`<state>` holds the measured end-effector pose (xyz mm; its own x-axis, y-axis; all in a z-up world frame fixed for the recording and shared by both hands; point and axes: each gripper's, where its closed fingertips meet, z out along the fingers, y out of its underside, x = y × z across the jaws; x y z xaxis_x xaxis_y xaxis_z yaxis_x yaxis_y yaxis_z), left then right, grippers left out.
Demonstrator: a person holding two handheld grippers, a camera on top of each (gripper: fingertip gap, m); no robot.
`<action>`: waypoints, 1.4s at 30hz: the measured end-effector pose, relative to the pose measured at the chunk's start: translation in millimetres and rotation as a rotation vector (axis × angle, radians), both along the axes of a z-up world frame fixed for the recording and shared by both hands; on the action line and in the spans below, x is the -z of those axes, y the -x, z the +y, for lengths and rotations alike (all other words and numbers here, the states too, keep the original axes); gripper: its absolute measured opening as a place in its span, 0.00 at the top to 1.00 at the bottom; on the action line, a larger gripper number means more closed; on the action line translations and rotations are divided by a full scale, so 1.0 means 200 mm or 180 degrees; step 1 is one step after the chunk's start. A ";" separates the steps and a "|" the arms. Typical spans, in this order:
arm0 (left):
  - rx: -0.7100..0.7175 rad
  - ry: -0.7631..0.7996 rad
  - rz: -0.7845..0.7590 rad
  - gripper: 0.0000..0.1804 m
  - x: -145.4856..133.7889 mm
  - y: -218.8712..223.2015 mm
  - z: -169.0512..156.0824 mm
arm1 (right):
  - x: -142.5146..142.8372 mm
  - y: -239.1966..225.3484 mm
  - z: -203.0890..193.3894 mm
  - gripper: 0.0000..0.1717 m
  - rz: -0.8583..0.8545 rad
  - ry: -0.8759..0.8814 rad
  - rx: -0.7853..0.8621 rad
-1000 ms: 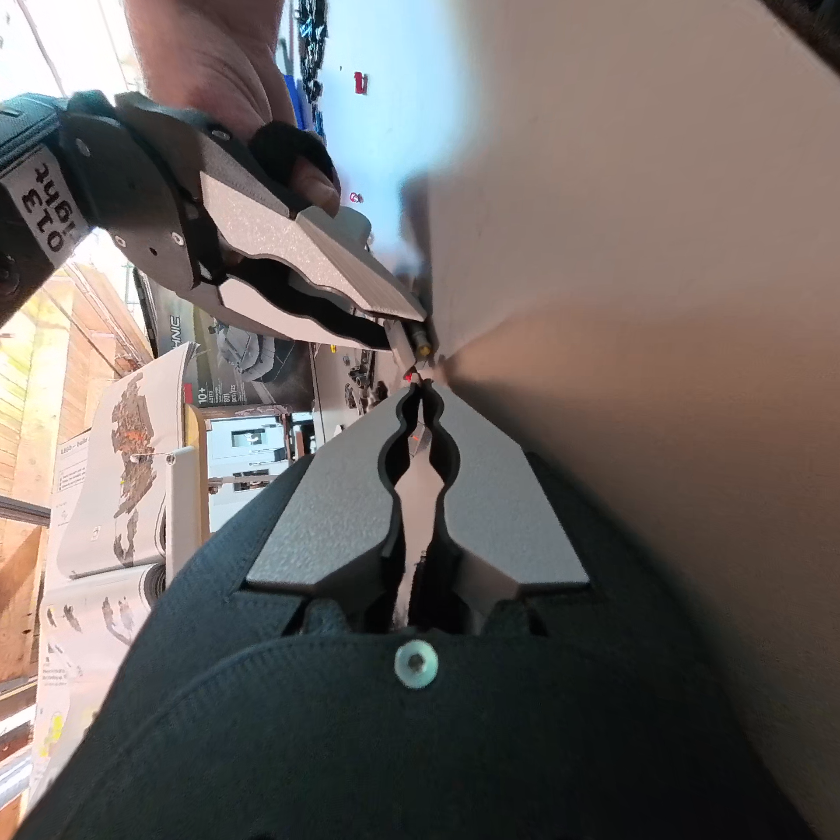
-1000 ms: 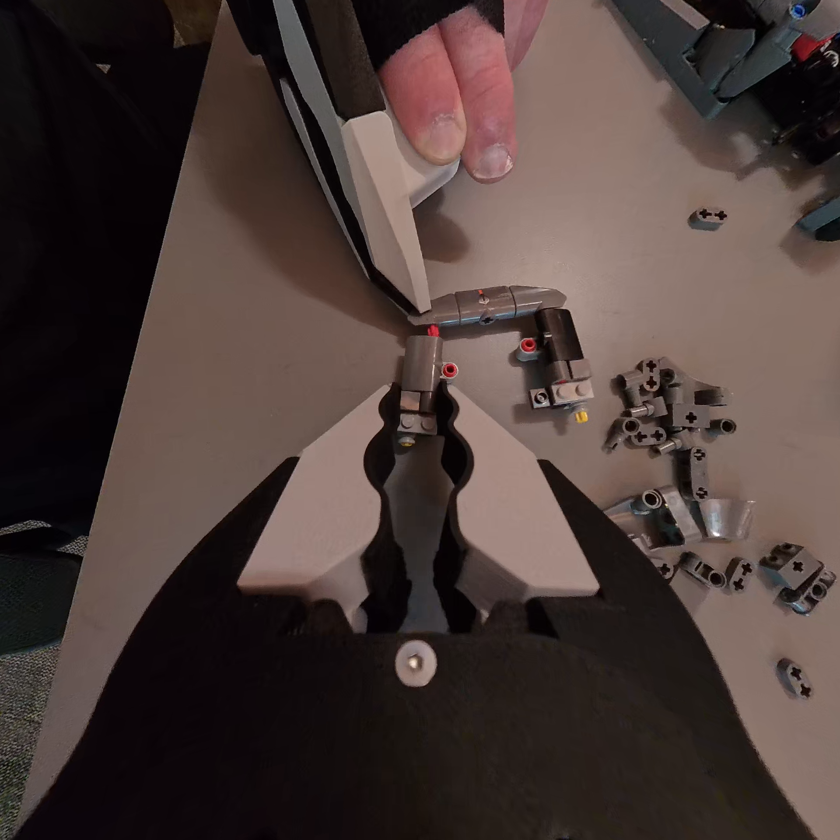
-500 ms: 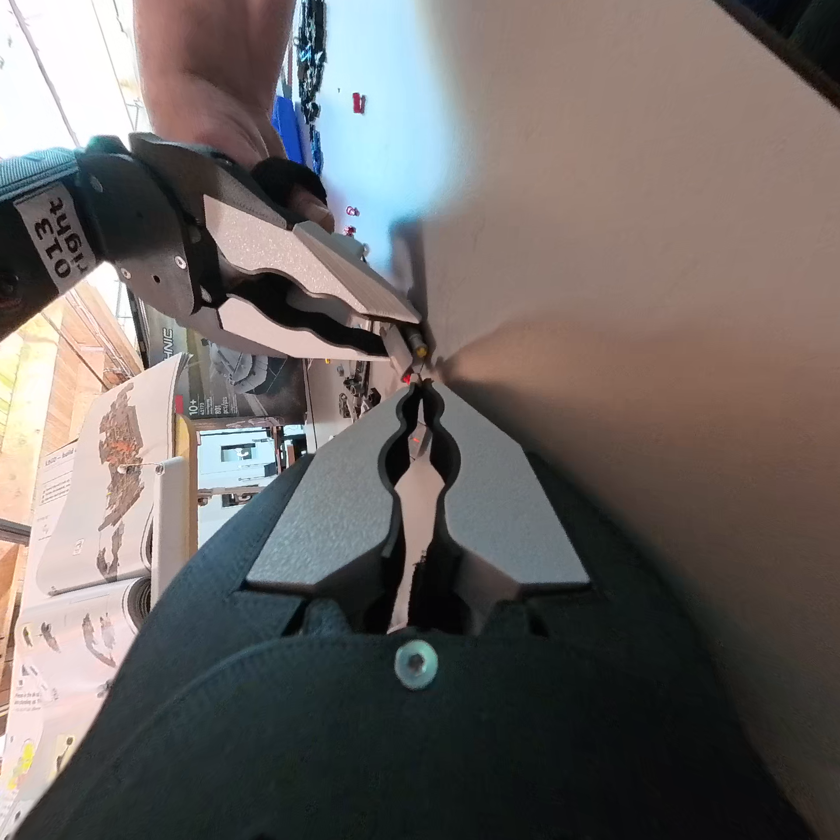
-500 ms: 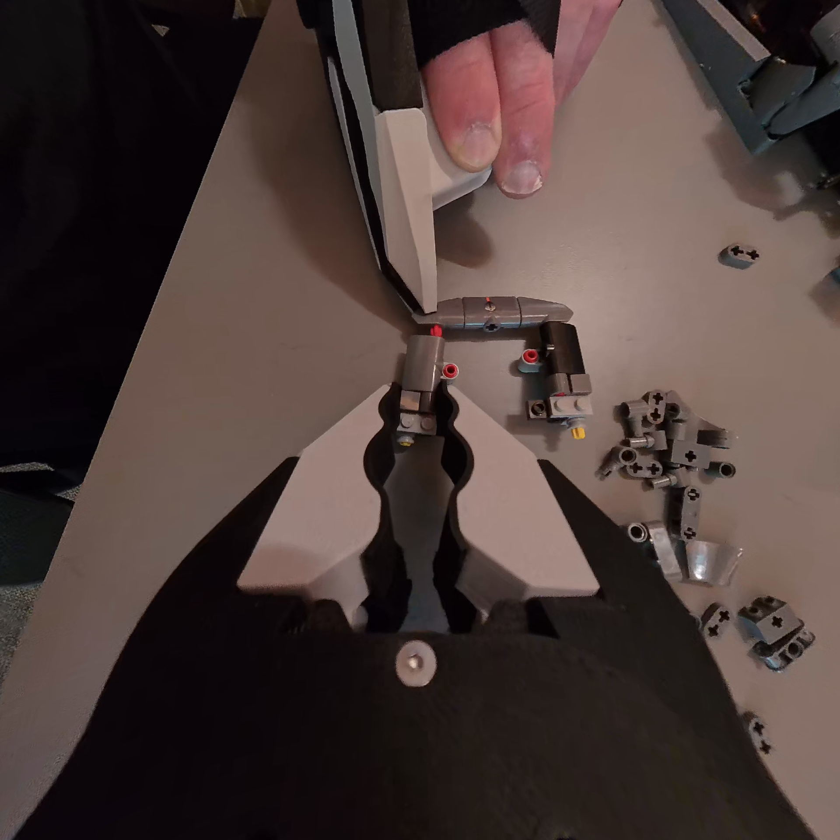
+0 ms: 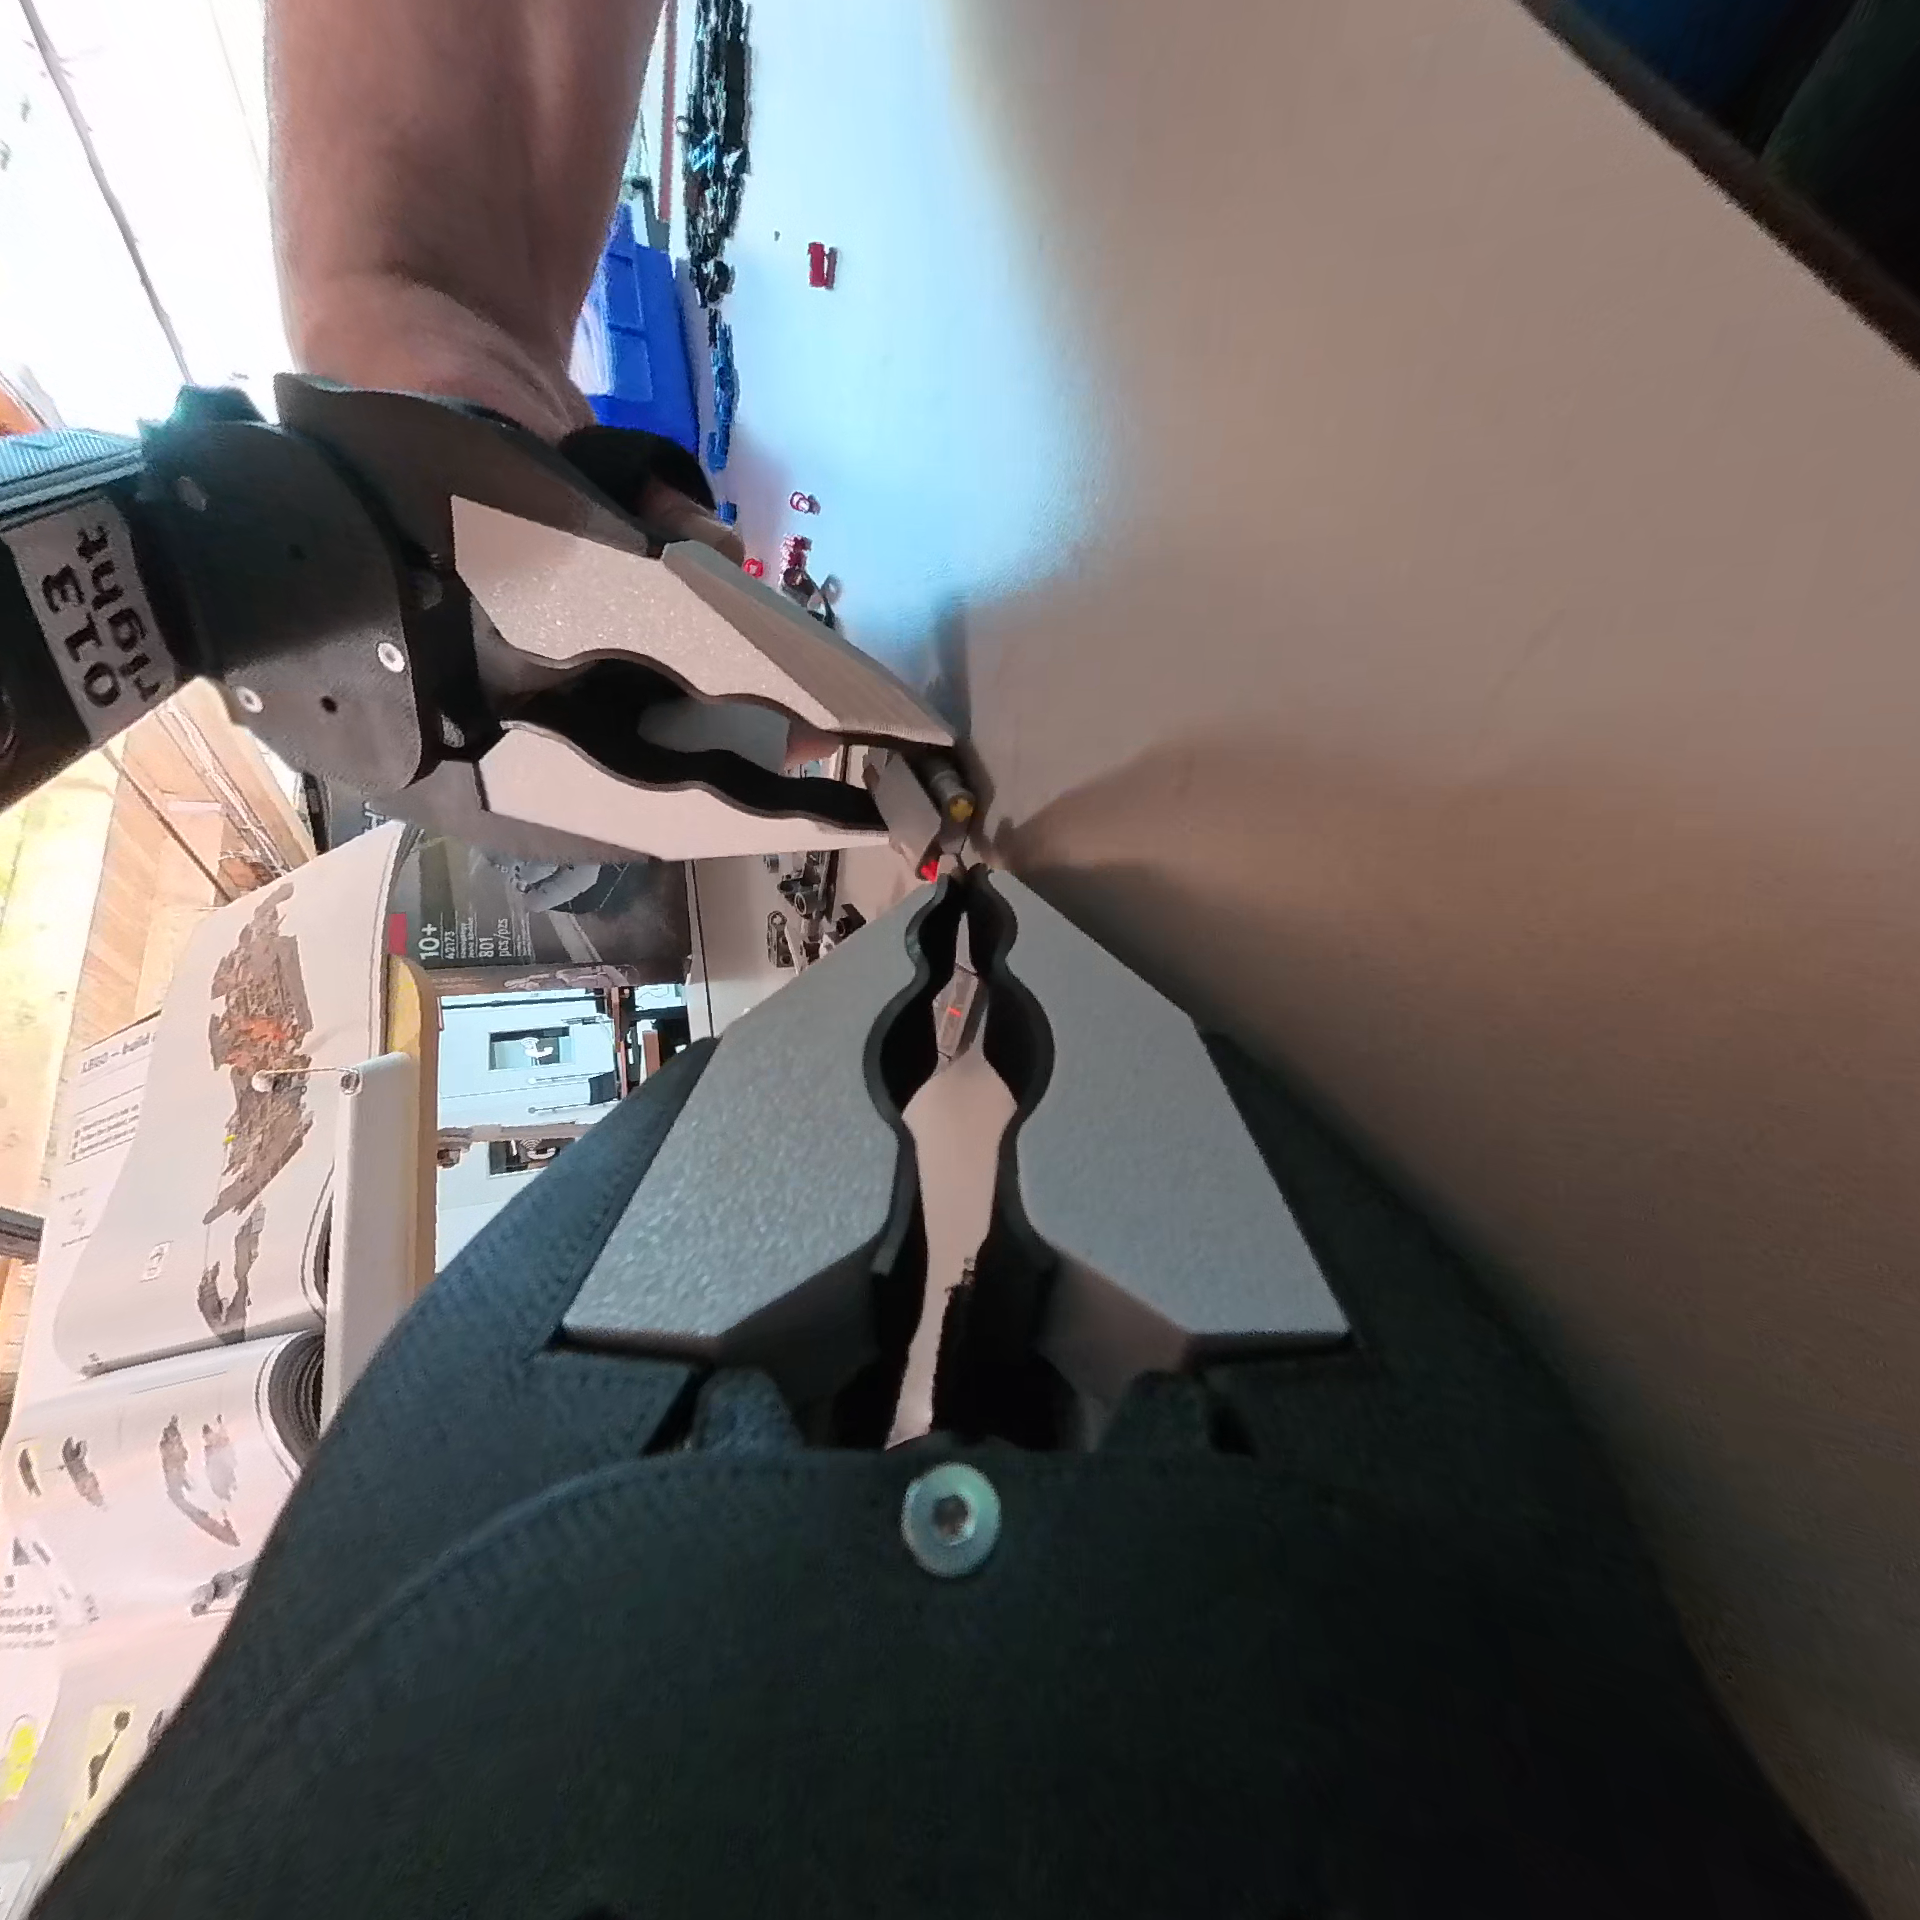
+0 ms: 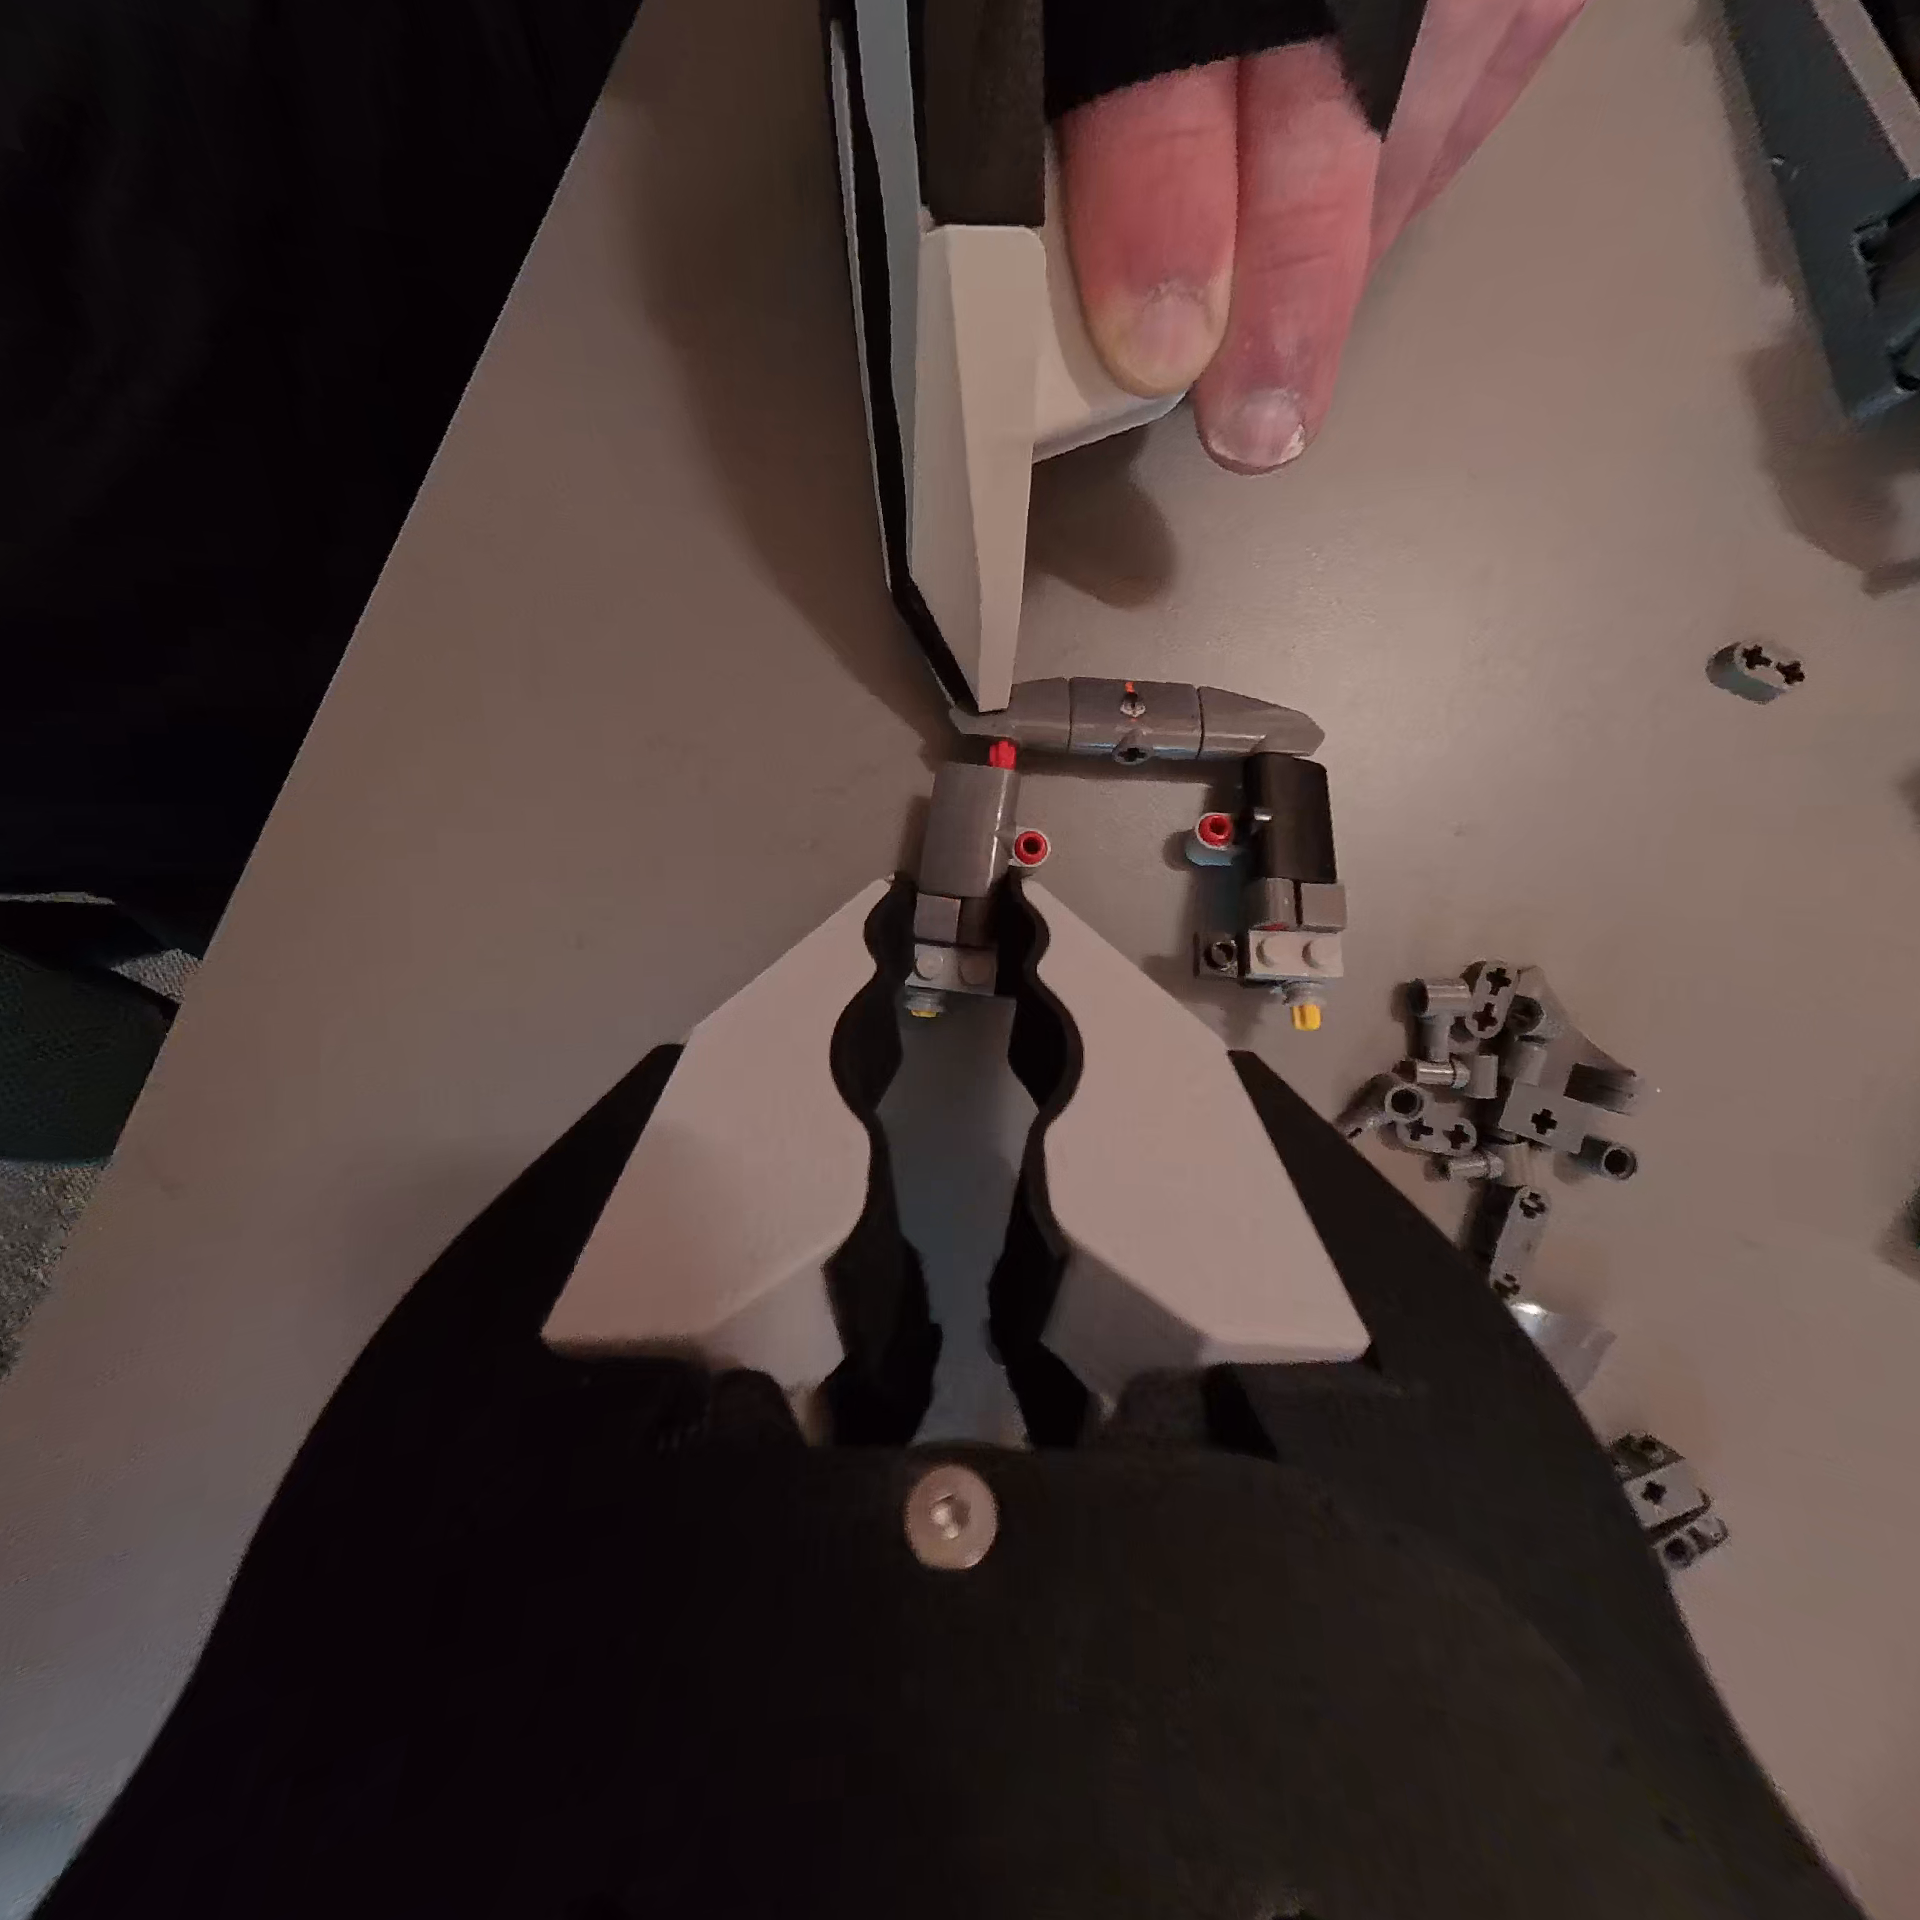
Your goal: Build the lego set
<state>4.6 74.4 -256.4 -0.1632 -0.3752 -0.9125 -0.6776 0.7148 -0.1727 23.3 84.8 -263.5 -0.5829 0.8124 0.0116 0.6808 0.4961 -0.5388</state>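
My left gripper (image 5: 971, 883) is shut on the thin left end of a long grey curved bar (image 6: 1132, 717), low over the grey table (image 6: 623, 727). Part of the bar shows through the hollow between my left fingers (image 5: 961, 1013). A black and grey brick leg (image 6: 1288, 842) sits at the bar's right end. My right gripper (image 6: 956, 894) is shut on a small grey brick leg (image 6: 966, 831) with red pins and a yellow pin. Its top red pin (image 6: 1001, 753) touches the bar's left end beside the left gripper's tip (image 6: 982, 686). The right gripper also shows in the left wrist view (image 5: 914, 790).
A pile of small grey connector pieces (image 6: 1496, 1101) lies to the right, with one loose piece (image 6: 1756, 670) farther off. A dark grey built model (image 6: 1829, 208) stands at the top right. The table's edge (image 6: 499, 582) runs close on the left. An instruction booklet (image 5: 208, 1091) and a box (image 5: 551, 904) stand beyond. Only a small space, under 4 cm, lies between the two pairs of fingers. The loose piece (image 6: 1756, 670) is about 15 centimeters from both grippers' fingertips.
Both grippers have swung a little over the table, and the left one now stands more upright in the right wrist view. Both grasps are unchanged, and the red pin stays at the bar's left end.
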 end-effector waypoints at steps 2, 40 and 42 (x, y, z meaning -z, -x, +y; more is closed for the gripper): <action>0.0001 0.0009 -0.0008 1.00 0.00 0.00 0.00 | 0.00 0.00 0.00 0.93 -0.0046 -0.0024 -0.0051; -0.0209 0.0010 -0.0320 0.93 -0.09 0.05 0.00 | 0.00 0.02 -0.03 0.93 -0.0100 0.0052 -0.0079; -0.0212 0.0020 -0.0310 0.94 -0.08 0.05 0.00 | 0.00 0.02 -0.03 0.92 -0.0072 0.0072 -0.0063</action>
<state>-5.9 74.8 -239.7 -0.0483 -0.3881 -0.9203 -0.7034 0.6674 -0.2445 19.2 79.3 -264.2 -0.5987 0.8007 -0.0201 0.6832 0.4974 -0.5347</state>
